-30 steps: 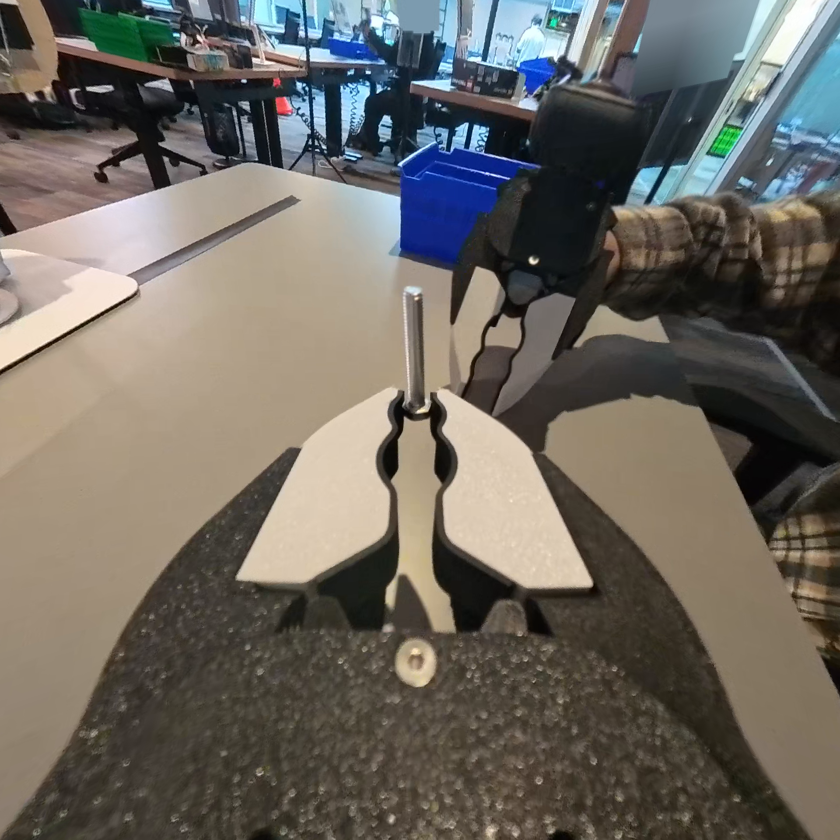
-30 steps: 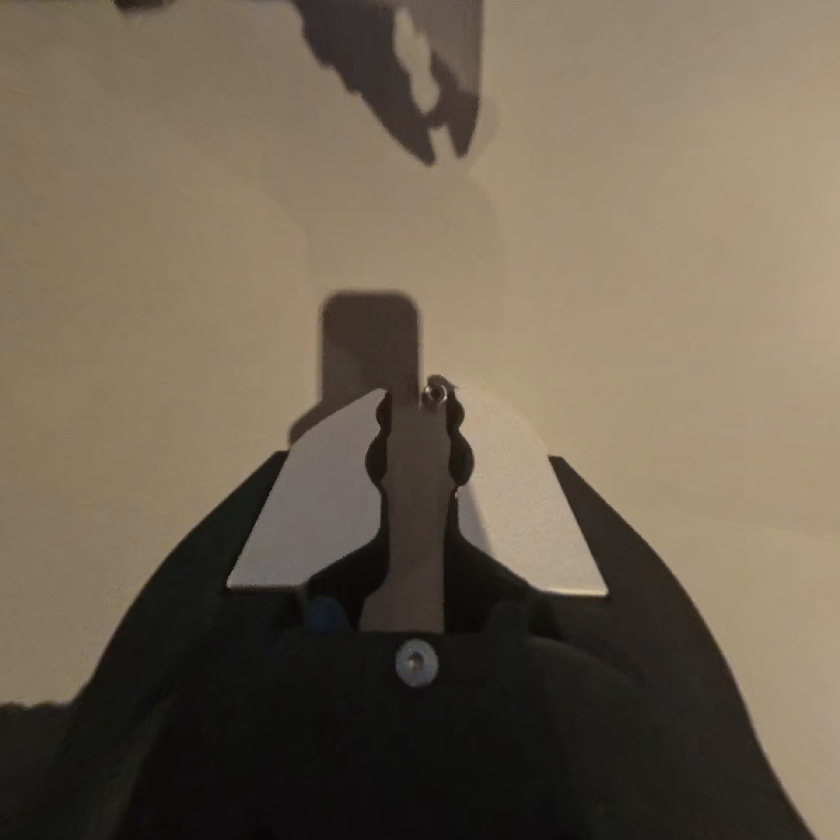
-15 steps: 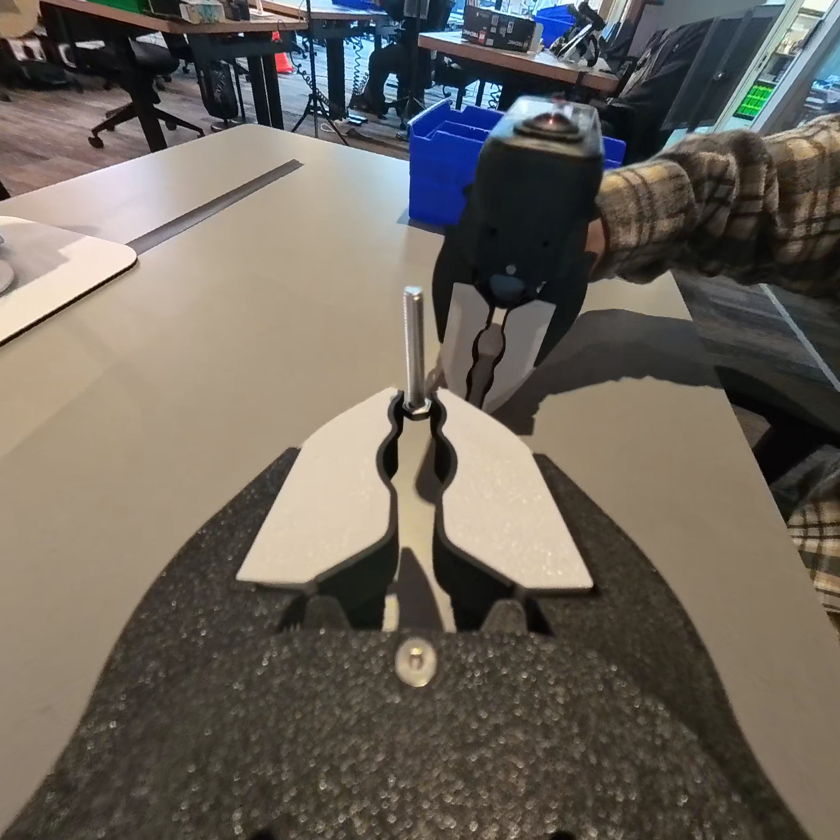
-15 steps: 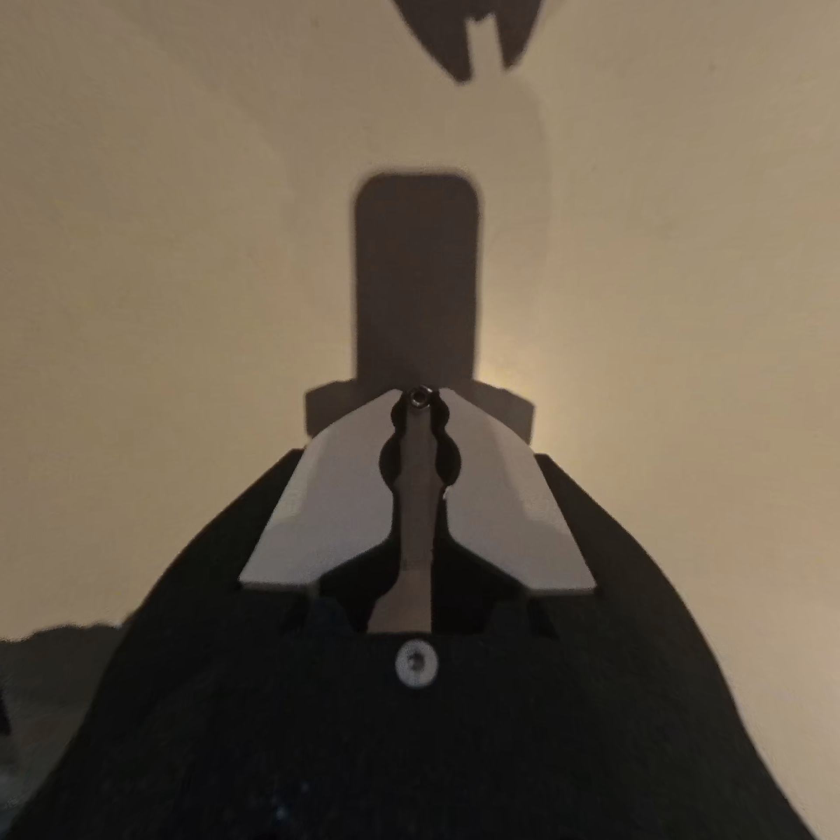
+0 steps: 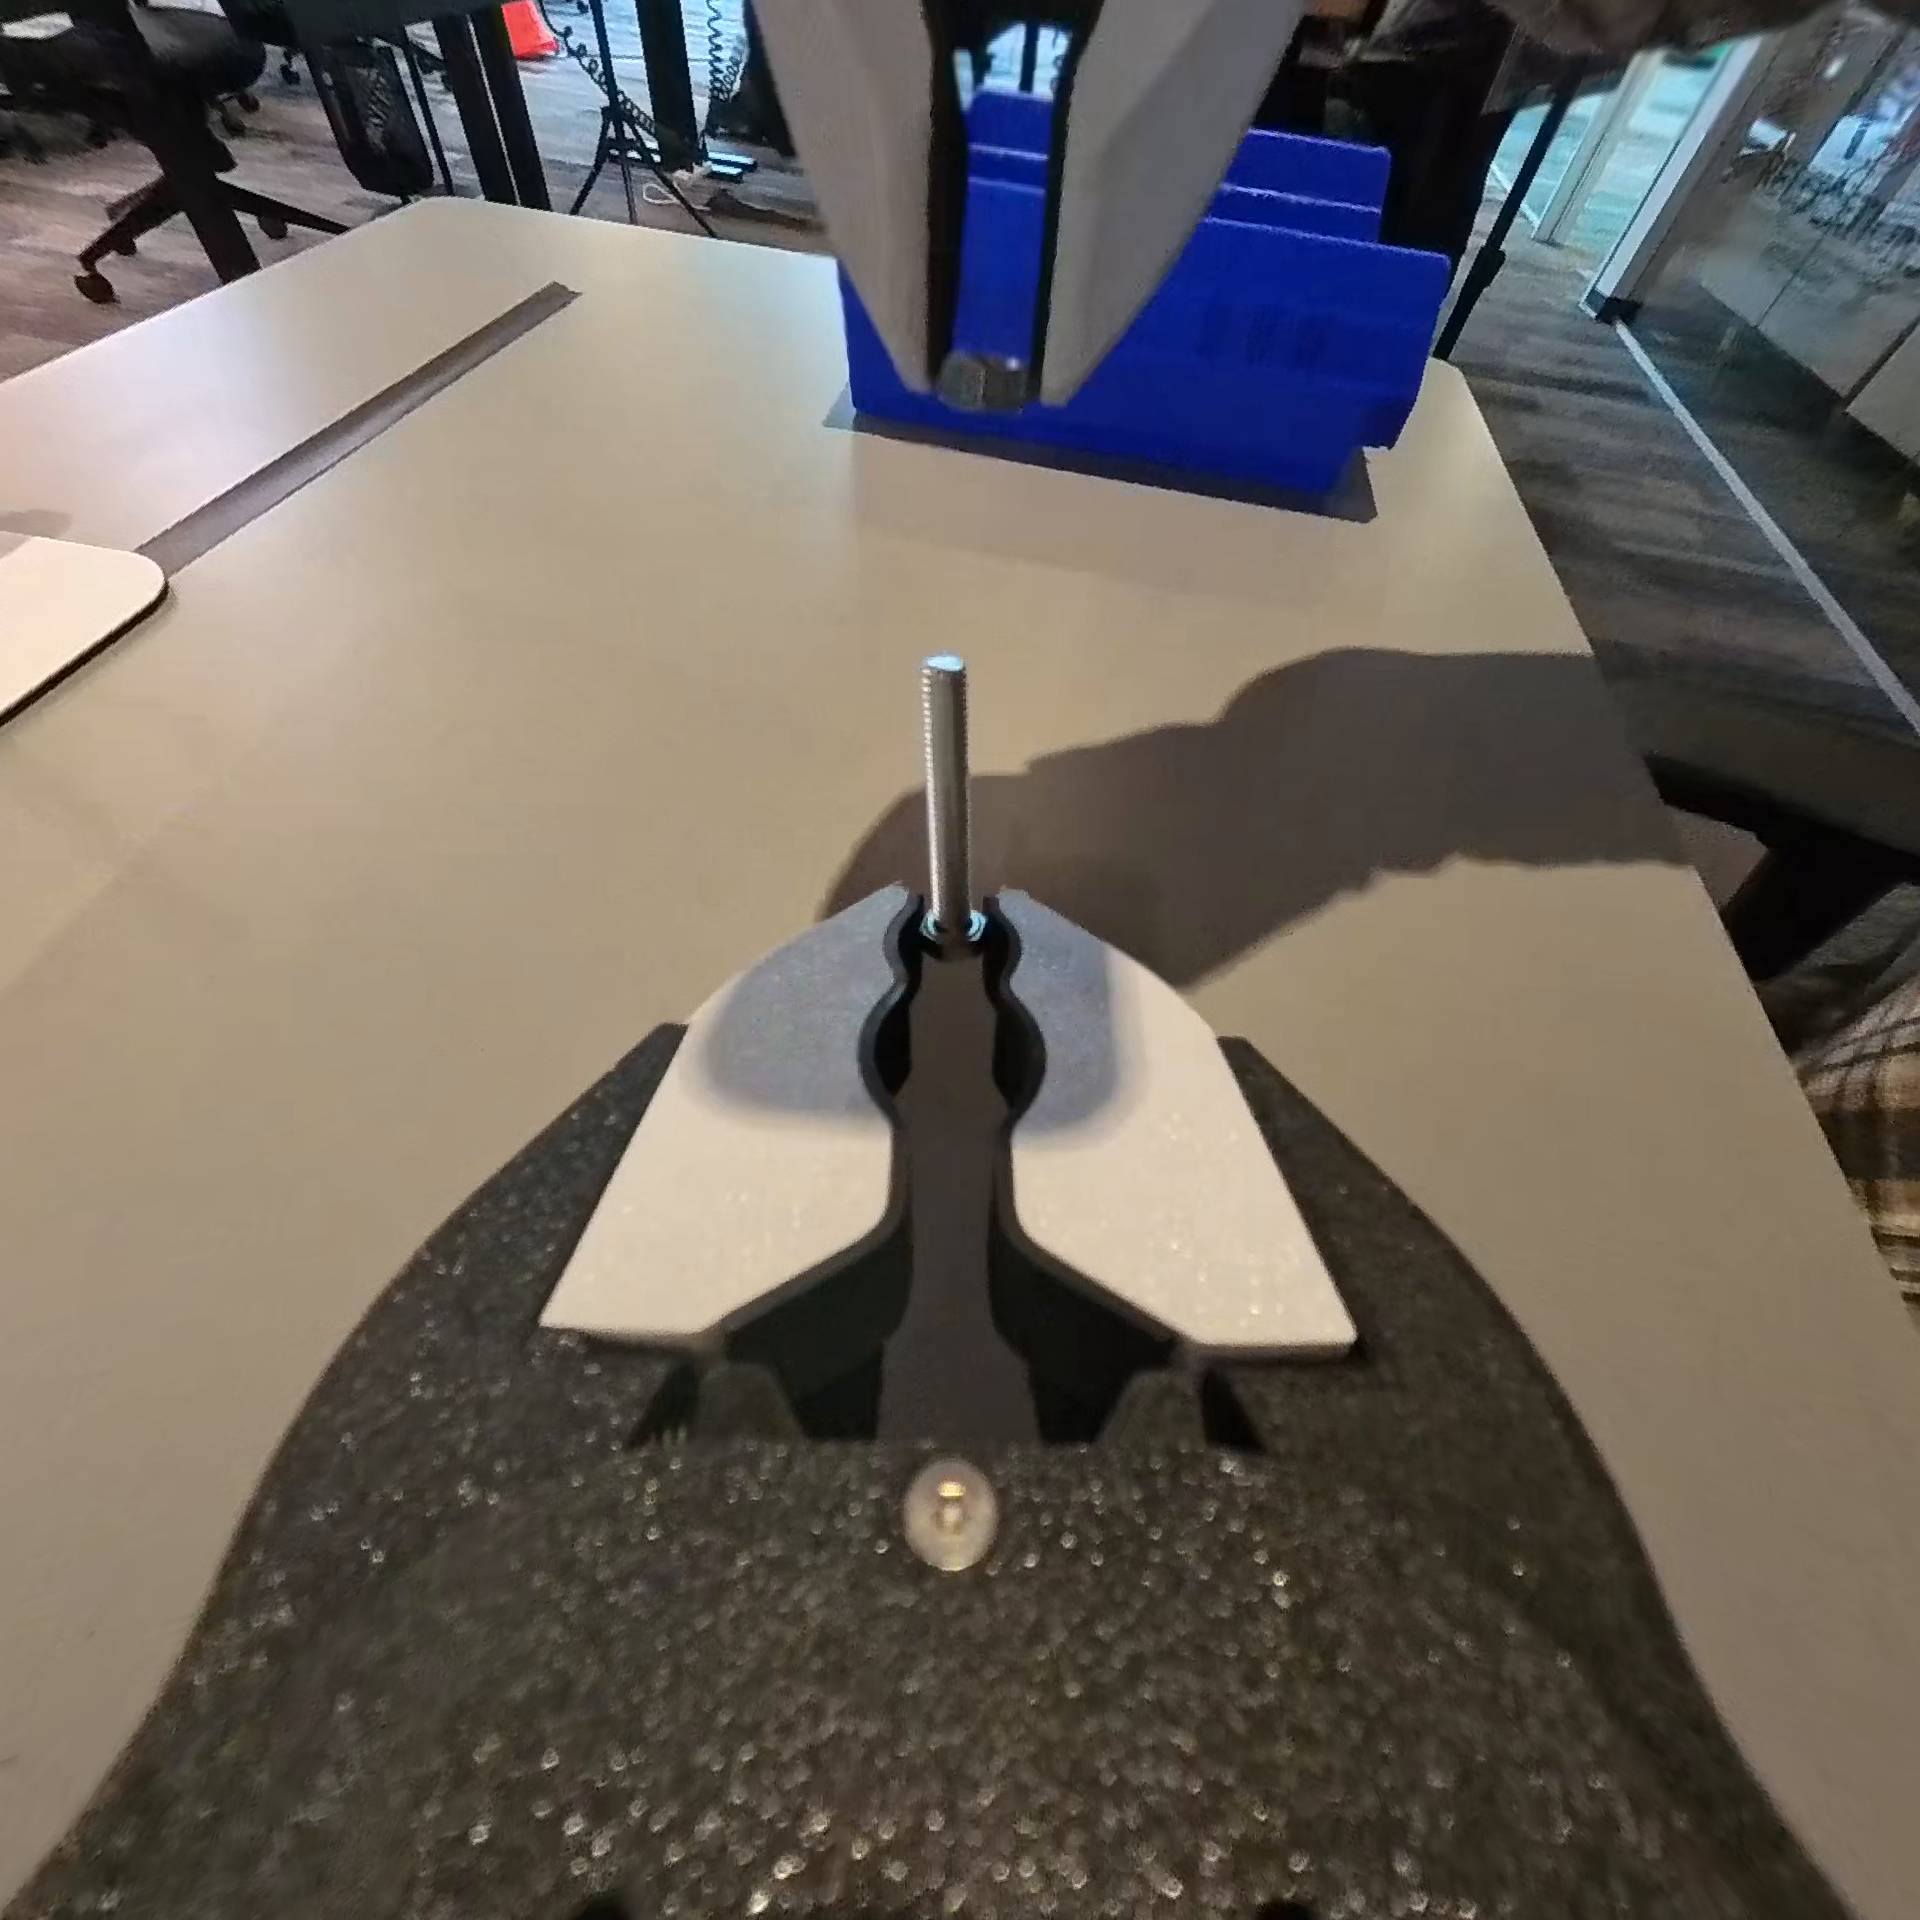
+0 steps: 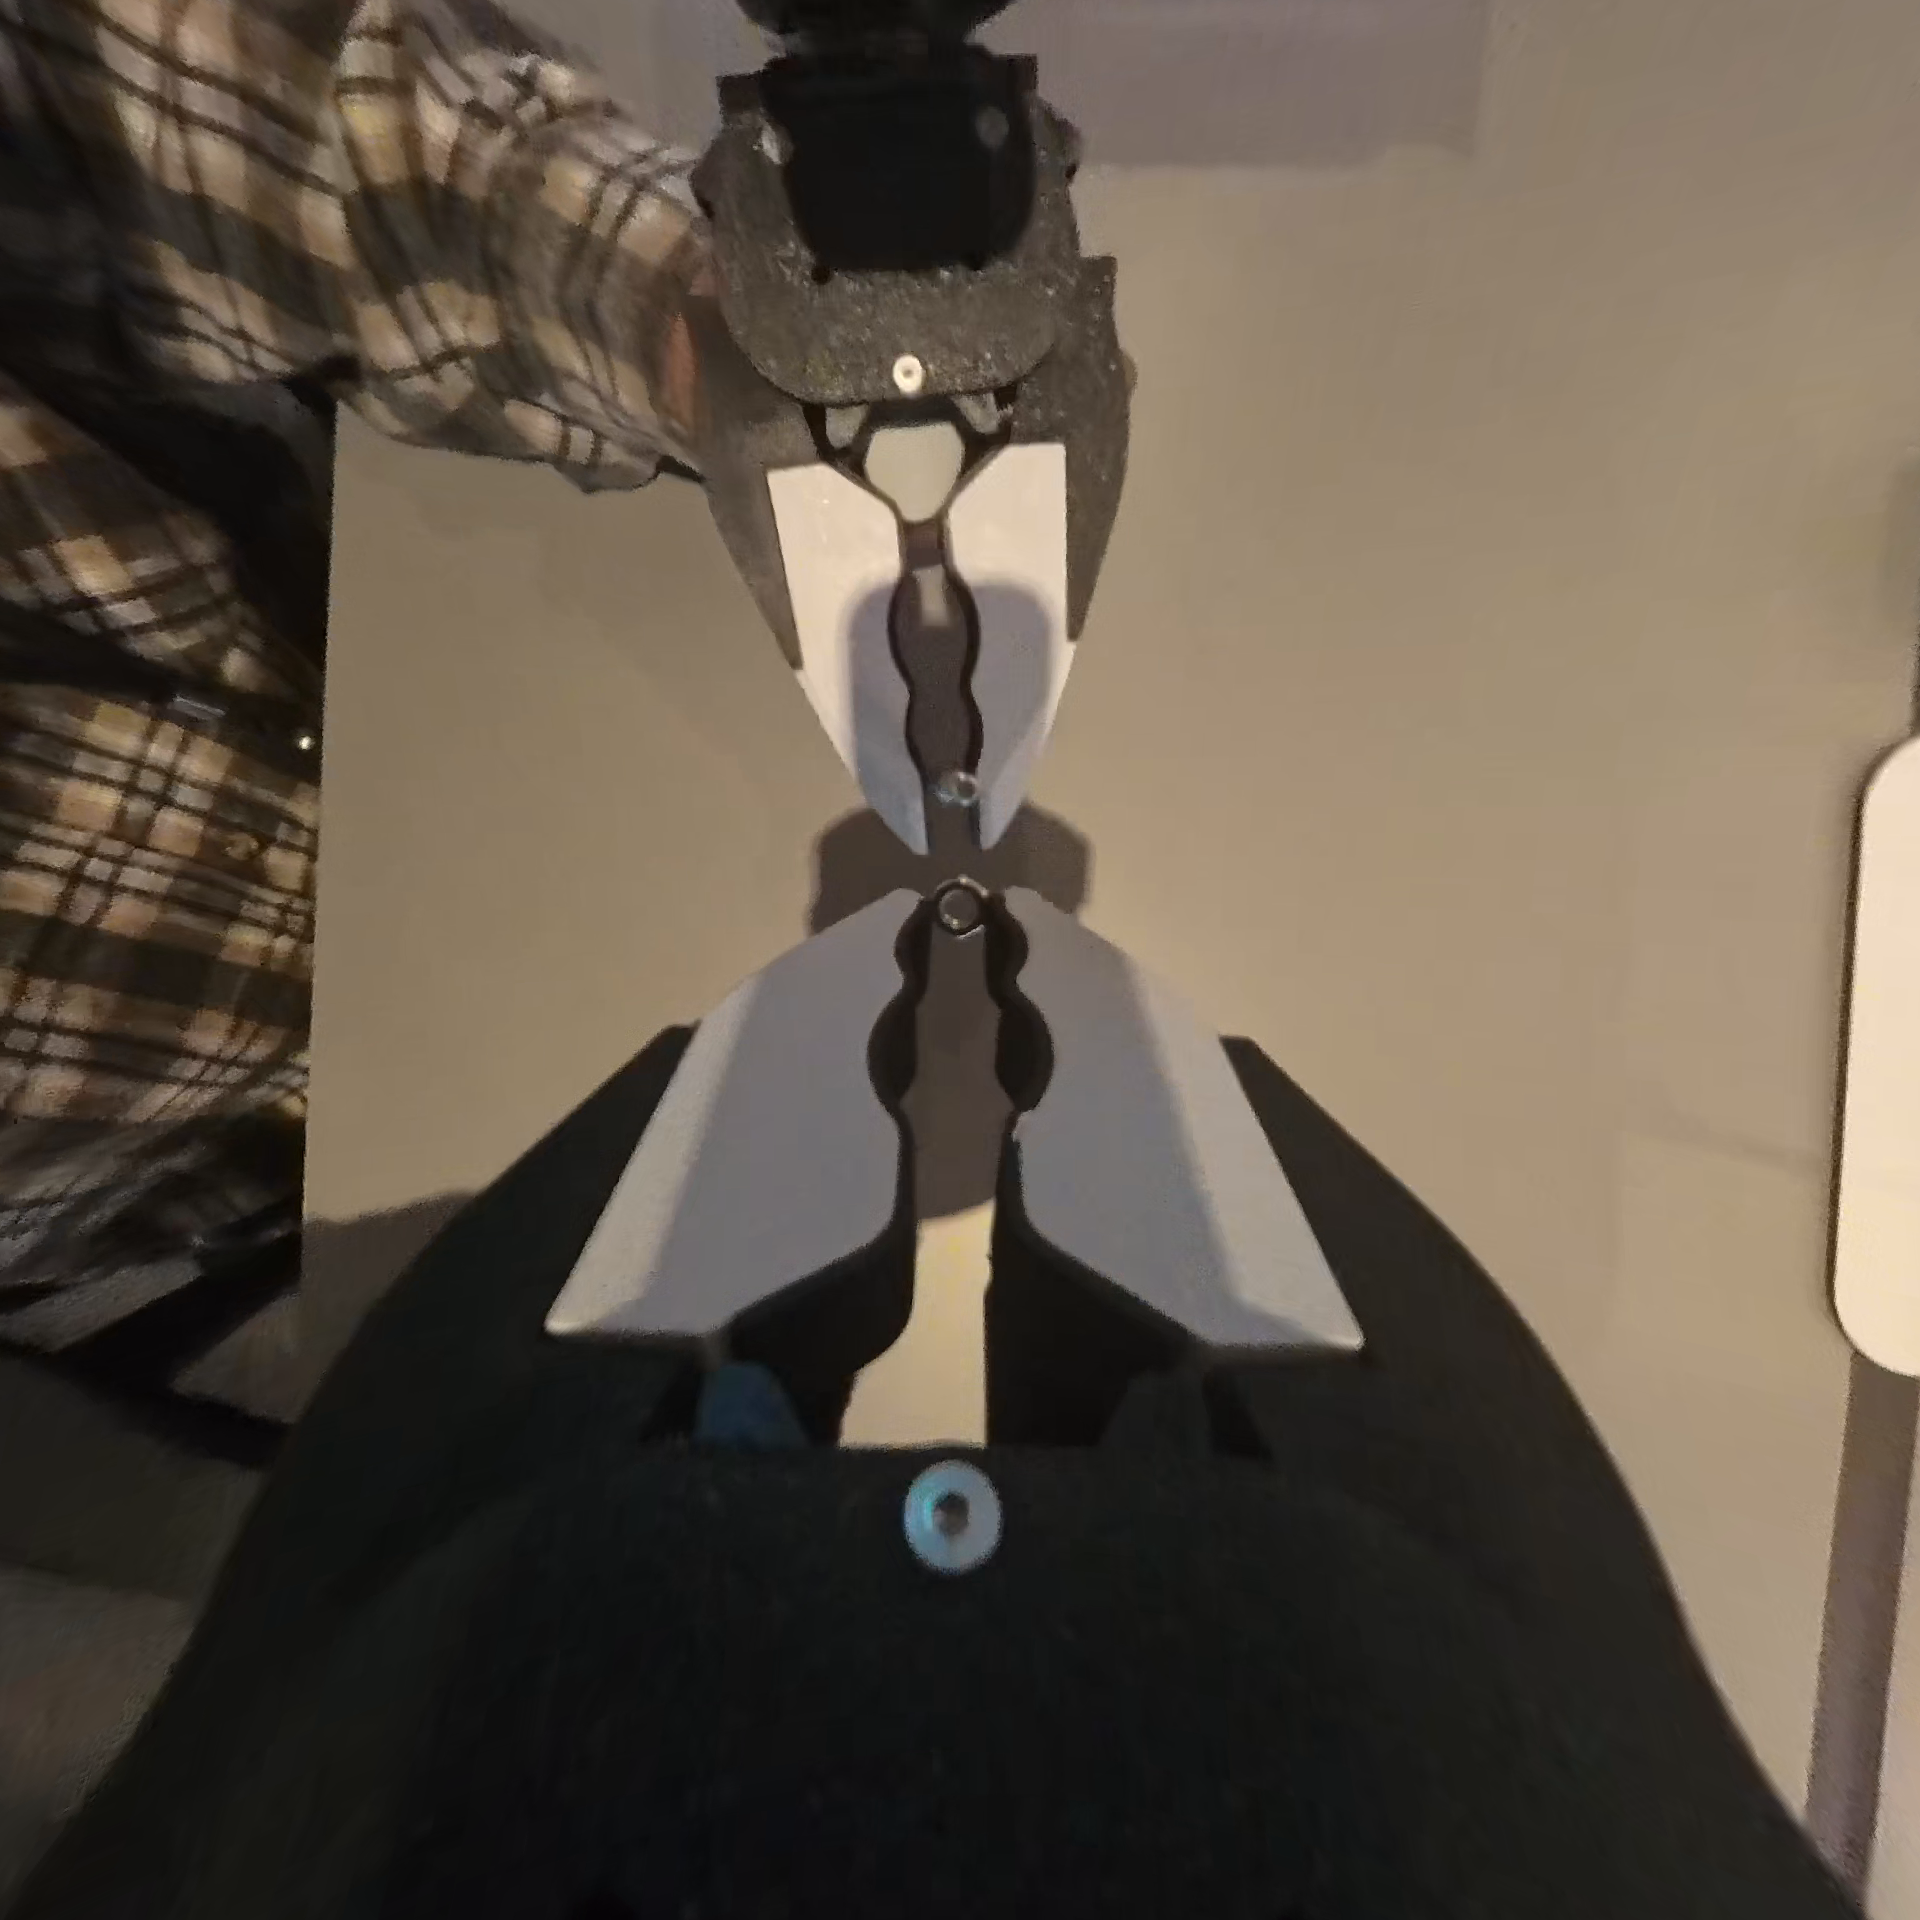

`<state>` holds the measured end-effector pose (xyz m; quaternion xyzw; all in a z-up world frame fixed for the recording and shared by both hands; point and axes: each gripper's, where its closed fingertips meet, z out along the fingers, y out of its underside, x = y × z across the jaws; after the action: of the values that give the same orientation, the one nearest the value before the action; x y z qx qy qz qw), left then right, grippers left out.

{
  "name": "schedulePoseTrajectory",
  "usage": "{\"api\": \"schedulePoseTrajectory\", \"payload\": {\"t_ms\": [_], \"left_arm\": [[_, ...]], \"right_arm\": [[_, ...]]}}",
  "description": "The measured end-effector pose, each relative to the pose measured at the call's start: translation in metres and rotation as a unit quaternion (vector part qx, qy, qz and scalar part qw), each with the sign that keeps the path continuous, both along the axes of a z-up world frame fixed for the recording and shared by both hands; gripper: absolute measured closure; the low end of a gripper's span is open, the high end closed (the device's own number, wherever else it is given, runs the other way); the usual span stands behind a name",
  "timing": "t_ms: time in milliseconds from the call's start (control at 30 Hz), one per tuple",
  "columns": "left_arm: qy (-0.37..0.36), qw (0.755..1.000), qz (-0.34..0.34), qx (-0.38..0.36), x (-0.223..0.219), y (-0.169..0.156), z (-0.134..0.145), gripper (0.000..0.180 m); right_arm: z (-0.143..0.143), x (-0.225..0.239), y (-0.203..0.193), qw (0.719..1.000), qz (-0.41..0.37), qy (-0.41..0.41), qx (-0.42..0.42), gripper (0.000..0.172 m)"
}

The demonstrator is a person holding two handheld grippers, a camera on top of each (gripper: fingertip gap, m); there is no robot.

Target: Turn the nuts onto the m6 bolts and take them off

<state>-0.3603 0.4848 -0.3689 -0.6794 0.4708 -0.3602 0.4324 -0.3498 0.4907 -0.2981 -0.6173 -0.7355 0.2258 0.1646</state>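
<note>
In the left wrist view my left gripper (image 5: 951, 925) is shut on the head of a silver M6 bolt (image 5: 945, 790), which stands upright with its threaded end up, a little above the grey table (image 5: 416, 727). My right gripper (image 5: 982, 387) hangs above it at the top of that view, pointing down, and is shut on a small hex nut (image 5: 982, 379). In the right wrist view the right gripper (image 6: 961, 914) holds the nut (image 6: 961, 906) flat with its hole showing. It is just short of the bolt's tip (image 6: 958, 818), which is seen end-on in the left gripper (image 6: 951, 836).
A blue bin (image 5: 1195, 343) stands at the table's far edge. A white pad (image 5: 62, 613) lies at the left and also shows in the right wrist view (image 6: 1881, 1039). A dark slot (image 5: 364, 405) runs along the table. A plaid sleeve (image 6: 208, 520) is at the left. The gap from one gripper's tips to the other's is roughly 8 cm.
My right gripper closed on the nut on the table, lifted it and now hangs high over the bolt. My left gripper has kept the bolt upright.
</note>
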Motion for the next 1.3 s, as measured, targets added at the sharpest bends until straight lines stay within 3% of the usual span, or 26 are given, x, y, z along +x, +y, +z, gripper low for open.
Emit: {"api": "schedulePoseTrajectory", "payload": {"t_ms": [300,867,1300], "left_arm": [[0.008,1.0,-0.004,0.005,0.002,-0.002,0.0,0.17],[0.006,1.0,0.0,0.001,0.002,-0.002,0.002,0.17],[0.032,0.999,0.018,0.013,0.0,0.003,-0.004,0.17]], "right_arm": [[-0.007,-0.022,-0.007,0.998,0.042,-0.038,-0.013,0.162],[-0.02,-0.02,-0.006,0.996,0.053,-0.073,0.0,0.162],[-0.026,-0.019,-0.003,0.997,0.009,-0.062,-0.035,0.162]]}}
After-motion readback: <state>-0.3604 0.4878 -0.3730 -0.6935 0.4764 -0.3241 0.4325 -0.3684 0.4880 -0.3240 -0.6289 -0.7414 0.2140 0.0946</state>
